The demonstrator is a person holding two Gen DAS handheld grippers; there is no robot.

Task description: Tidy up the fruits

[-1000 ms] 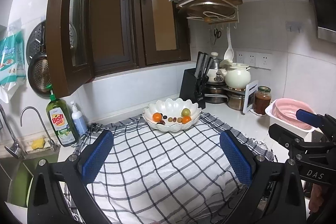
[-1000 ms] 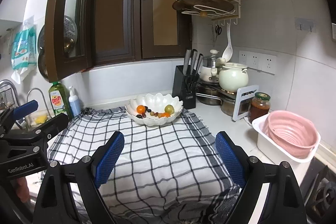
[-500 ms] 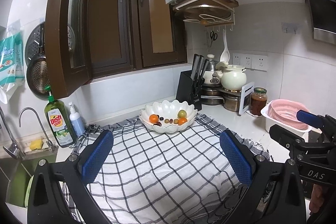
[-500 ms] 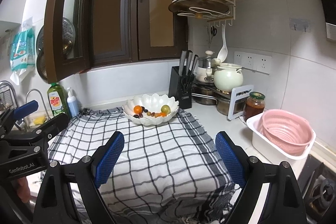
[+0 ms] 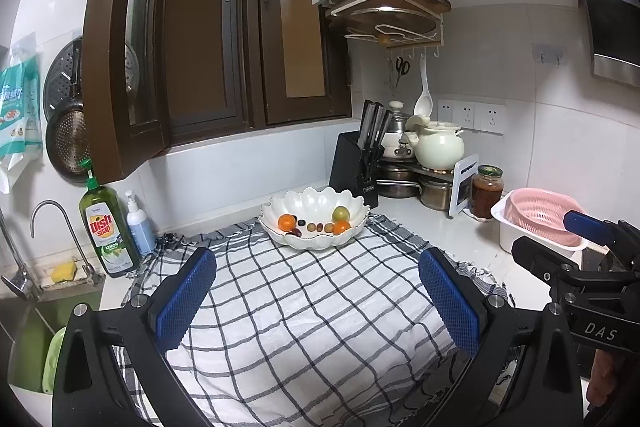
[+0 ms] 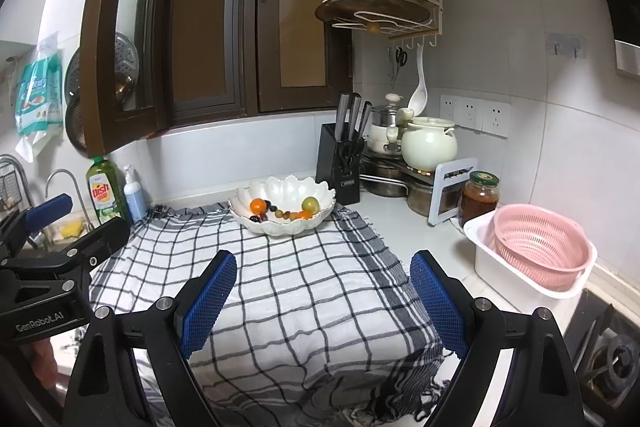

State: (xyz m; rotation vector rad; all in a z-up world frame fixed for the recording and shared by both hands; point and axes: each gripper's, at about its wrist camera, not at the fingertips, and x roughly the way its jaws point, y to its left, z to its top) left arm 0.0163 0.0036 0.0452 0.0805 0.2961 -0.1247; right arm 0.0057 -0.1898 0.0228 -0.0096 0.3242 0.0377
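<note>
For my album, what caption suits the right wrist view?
Open gripper above checked cloth, facing fruit bowl.

Fruit bowl point(image 5: 314, 219) sits on the cloth's point(image 5: 304, 319) far edge, knife block point(image 5: 356, 163) behind.

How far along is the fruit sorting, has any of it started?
Nothing looks done: every fruit, like the orange and green one, sits in the white bowl on the checked cloth. Nothing is in hand; the left gripper and right gripper are open and empty. All the sorting remains.
</note>
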